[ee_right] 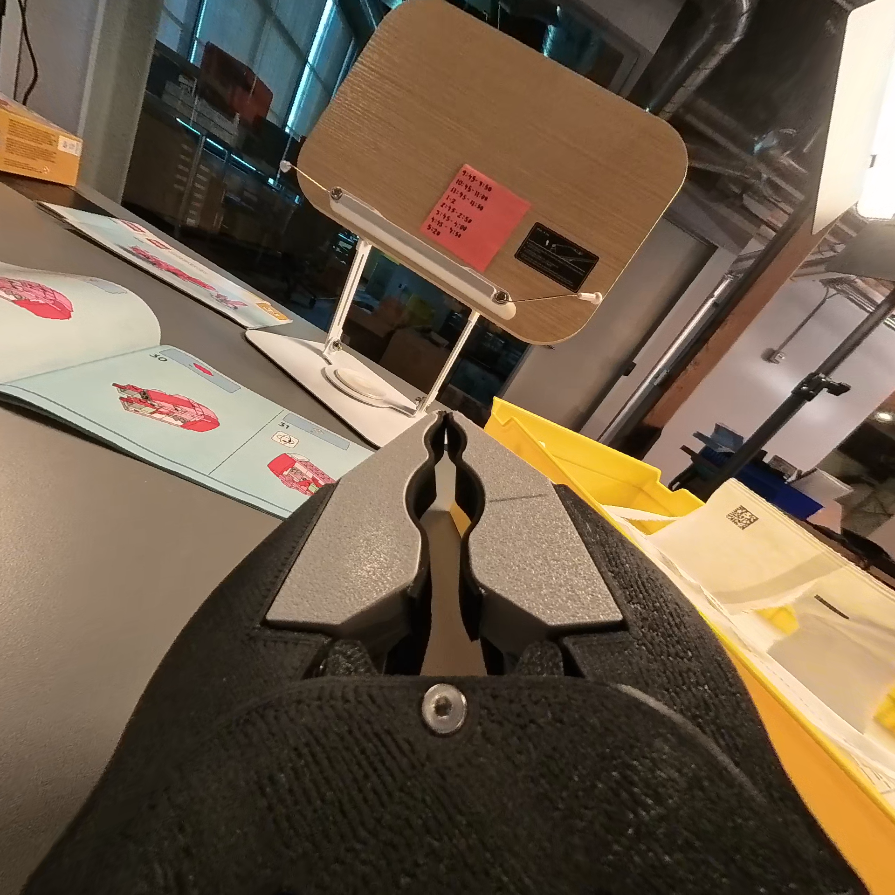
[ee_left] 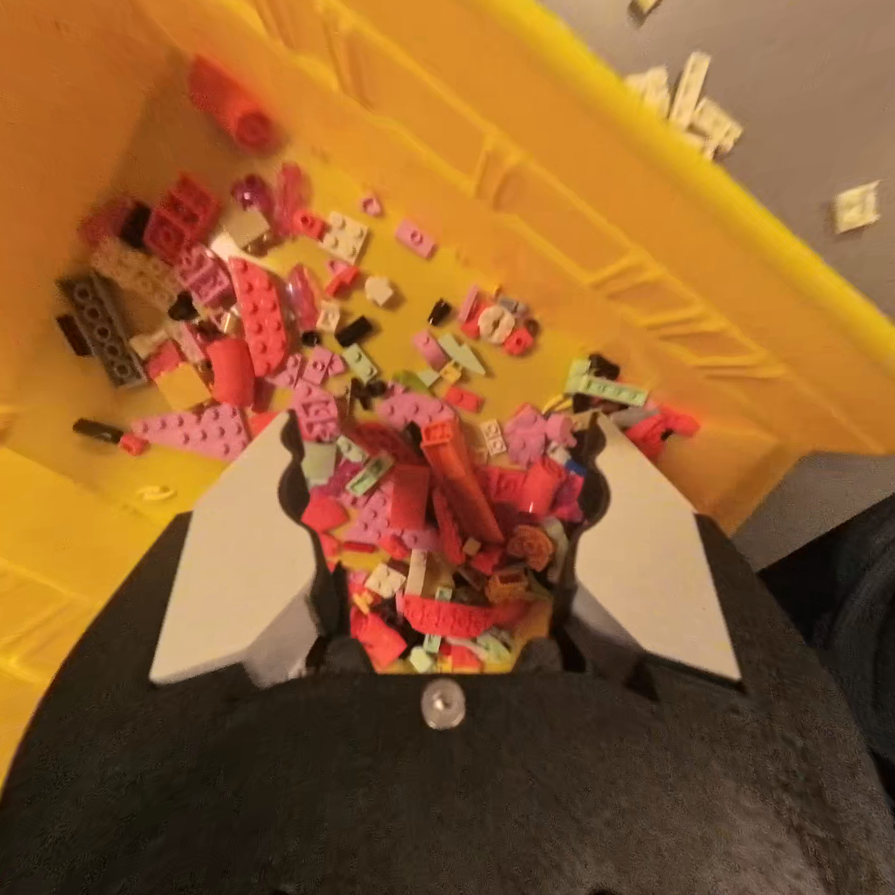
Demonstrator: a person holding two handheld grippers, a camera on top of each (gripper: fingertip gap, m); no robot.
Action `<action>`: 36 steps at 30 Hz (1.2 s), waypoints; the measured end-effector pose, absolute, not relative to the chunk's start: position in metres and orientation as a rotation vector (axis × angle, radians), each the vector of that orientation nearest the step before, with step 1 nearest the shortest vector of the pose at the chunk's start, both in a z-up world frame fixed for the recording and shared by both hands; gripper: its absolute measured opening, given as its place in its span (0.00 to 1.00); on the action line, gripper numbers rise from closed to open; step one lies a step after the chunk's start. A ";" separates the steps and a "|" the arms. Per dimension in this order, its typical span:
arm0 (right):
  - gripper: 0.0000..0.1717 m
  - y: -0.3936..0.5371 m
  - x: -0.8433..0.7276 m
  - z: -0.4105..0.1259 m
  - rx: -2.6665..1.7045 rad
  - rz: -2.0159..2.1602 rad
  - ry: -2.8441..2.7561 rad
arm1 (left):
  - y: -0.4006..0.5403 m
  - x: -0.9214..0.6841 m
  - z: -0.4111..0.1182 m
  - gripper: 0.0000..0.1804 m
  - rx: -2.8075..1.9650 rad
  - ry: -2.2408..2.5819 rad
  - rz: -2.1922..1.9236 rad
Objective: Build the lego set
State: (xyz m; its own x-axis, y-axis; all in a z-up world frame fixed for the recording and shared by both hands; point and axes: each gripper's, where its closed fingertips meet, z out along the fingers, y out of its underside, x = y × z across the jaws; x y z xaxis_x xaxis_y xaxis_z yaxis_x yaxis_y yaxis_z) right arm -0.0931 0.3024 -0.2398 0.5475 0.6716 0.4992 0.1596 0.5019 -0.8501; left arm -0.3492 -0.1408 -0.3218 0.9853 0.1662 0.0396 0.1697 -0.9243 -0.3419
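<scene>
In the left wrist view my left gripper (ee_left: 444, 419) hangs over a yellow bin (ee_left: 532, 193) with its jaws wide apart. Below them lies a pile of red, pink and pale green bricks (ee_left: 426, 523). A long red brick (ee_left: 460, 479) sticks up between the fingers, and neither pad touches it. A pink wing plate (ee_left: 193, 431) lies left of the left fingertip. In the right wrist view my right gripper (ee_right: 444, 415) is shut with nothing between its tips. It is low over the dark table (ee_right: 97, 557), beside another yellow bin (ee_right: 581, 465).
An open instruction booklet (ee_right: 145, 402) and a second booklet (ee_right: 169, 261) lie on the table. A wooden book stand (ee_right: 484, 169) on a white base stands ahead. Plastic bags (ee_right: 750, 581) fill the bin at right. White pieces (ee_left: 687, 97) lie outside the bin. The tips of one gripper are about 50 cm away from the tips of the other. About 6 cm separates my left fingertips from the pink wing plate (ee_left: 193, 431).
</scene>
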 end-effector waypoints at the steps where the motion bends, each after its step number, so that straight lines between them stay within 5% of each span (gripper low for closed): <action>1: 0.00 0.303 -0.093 -0.239 -1.027 0.379 -0.968 | -0.149 -0.348 -0.325 0.67 -2.826 -0.245 0.003; 6: 0.00 0.304 -0.090 -0.237 -1.034 0.400 -0.944 | -0.164 -0.335 -0.335 0.76 -2.915 -0.223 -0.025; 19: 0.00 0.304 -0.090 -0.237 -1.034 0.402 -0.944 | -0.150 -0.350 -0.354 0.76 -2.971 -0.157 0.119; 26: 0.00 0.305 -0.090 -0.237 -1.036 0.403 -0.940 | -0.152 -0.381 -0.337 0.59 -2.860 -0.220 0.350; 36: 0.00 0.304 -0.091 -0.238 -1.034 0.398 -0.947 | -0.124 -0.313 -0.331 0.71 -2.764 0.006 -0.101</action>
